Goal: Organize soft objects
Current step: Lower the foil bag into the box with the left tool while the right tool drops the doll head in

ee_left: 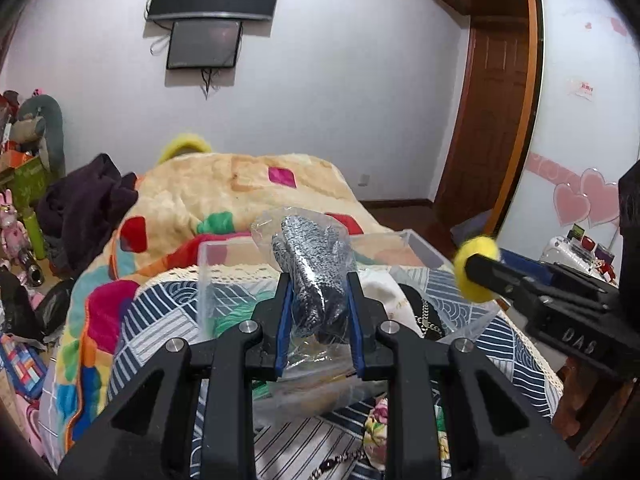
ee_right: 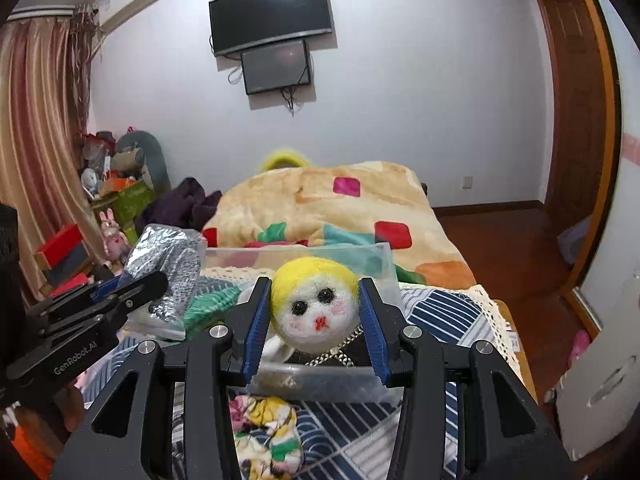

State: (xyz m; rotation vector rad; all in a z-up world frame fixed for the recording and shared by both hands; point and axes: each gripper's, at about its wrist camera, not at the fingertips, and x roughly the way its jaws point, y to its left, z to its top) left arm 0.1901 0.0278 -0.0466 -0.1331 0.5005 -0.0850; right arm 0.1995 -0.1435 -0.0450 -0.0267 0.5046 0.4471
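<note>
My left gripper [ee_left: 318, 280] is shut on a clear plastic bag holding grey knitted gloves [ee_left: 310, 256], held above a clear plastic bin [ee_left: 424, 246] on the bed. The bag also shows in the right wrist view [ee_right: 168, 264]. My right gripper [ee_right: 314, 292] is shut on a felt doll head [ee_right: 314, 306], white-faced with yellow hair, above the same bin [ee_right: 380, 258]. The doll's yellow back [ee_left: 474, 268] shows at the right gripper's tip in the left wrist view. The bin holds green knit fabric [ee_right: 208, 304], a white item and a dark item with a chain [ee_left: 426, 320].
A floral fabric piece [ee_right: 266, 436] lies on the blue patterned cover [ee_left: 160, 320] in front of the bin. A colourful blanket [ee_left: 224, 196] and dark clothing [ee_left: 84, 200] lie behind. Toys and boxes [ee_right: 116, 184] crowd the left; a wooden door [ee_left: 488, 120] stands right.
</note>
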